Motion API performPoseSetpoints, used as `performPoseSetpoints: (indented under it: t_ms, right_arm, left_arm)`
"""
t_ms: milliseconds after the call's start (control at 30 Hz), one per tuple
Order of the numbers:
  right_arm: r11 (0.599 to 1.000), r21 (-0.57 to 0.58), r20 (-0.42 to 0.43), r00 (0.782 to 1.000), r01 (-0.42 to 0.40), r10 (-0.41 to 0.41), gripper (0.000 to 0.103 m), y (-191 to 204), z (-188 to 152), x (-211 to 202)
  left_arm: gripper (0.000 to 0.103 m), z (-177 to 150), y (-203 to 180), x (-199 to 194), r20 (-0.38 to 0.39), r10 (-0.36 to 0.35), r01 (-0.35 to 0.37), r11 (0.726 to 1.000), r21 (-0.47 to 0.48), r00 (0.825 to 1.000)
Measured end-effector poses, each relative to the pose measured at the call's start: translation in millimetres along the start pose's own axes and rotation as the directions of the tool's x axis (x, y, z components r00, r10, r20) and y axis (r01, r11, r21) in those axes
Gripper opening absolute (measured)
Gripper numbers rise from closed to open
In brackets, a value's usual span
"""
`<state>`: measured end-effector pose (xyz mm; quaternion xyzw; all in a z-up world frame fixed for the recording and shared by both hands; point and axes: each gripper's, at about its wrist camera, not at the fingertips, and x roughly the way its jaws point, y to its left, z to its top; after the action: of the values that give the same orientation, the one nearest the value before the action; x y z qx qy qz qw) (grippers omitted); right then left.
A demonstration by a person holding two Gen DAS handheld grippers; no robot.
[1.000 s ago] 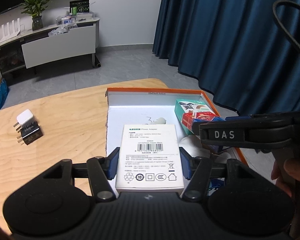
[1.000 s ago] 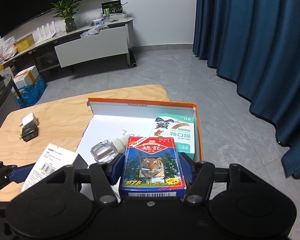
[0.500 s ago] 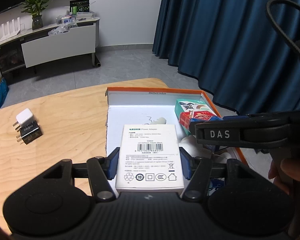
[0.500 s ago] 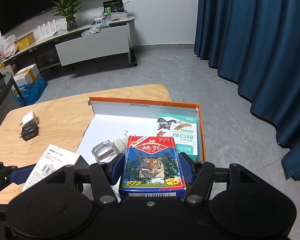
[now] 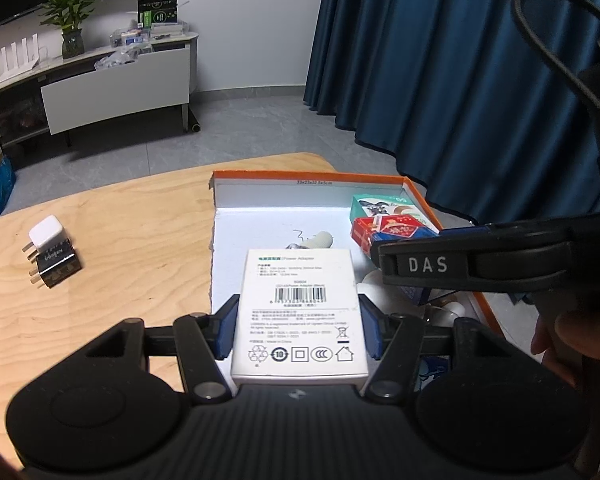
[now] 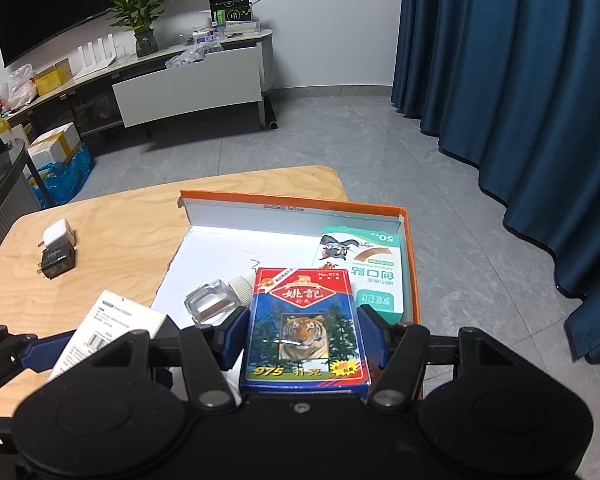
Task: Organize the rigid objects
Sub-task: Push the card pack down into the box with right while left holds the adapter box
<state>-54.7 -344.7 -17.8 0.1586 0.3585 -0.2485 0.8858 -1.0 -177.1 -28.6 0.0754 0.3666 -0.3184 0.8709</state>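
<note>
Left wrist view: left gripper (image 5: 298, 330) jaws clamp white adapter box (image 5: 300, 316) over orange-rimmed tray (image 5: 416, 196); right gripper (image 6: 302, 338) clamps blue tiger card pack (image 6: 305, 328). Next: lower, release both.

We see both views from just behind the fingers, looking forward and down, very close. The left camera faces the orange box (image 5: 416, 196) from its left side, the right camera from nearer its middle. Both share the wooden table (image 6: 132, 232) and the blue curtain (image 5: 440, 80).
</note>
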Motion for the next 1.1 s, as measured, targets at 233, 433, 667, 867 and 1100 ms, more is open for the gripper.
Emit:
performPoseSetpoints:
  t_ms: [233,433,667,867,1100]
  right_arm:
    - [1.0,-0.004,-0.004,1.0,-0.002,0.001,0.071,2.0,1.7,4.4]
    - [1.0,-0.006,-0.011,1.0,-0.001,0.001,0.071,2.2,2.2,8.6]
    - [1.0,-0.007,-0.011,1.0,0.0,0.0,0.071,2.7,2.7,11.2]
    - [1.0,-0.019,-0.013,1.0,-0.002,0.002,0.072,2.1,4.2,13.6]
    - [1.0,-0.016,0.004,1.0,0.019,-0.019,0.08,1.1,3.1,9.0]
  left_arm:
    - [0.06,-0.7,0.5,1.8,-0.005,-0.002,0.002,1.0,-0.001,1.0]
    - [0.06,-1.4,1.1,5.5,-0.012,-0.002,0.002,1.0,-0.001,1.0]
    - [0.06,-3.5,0.5,8.6,-0.019,-0.007,0.007,1.0,0.002,1.0]
    - [0.06,-4.8,-0.5,11.8,-0.03,-0.021,0.021,1.0,-0.001,0.999]
    - [0.061,-8.6,-4.6,13.7,-0.047,-0.091,0.091,0.996,0.006,0.995]
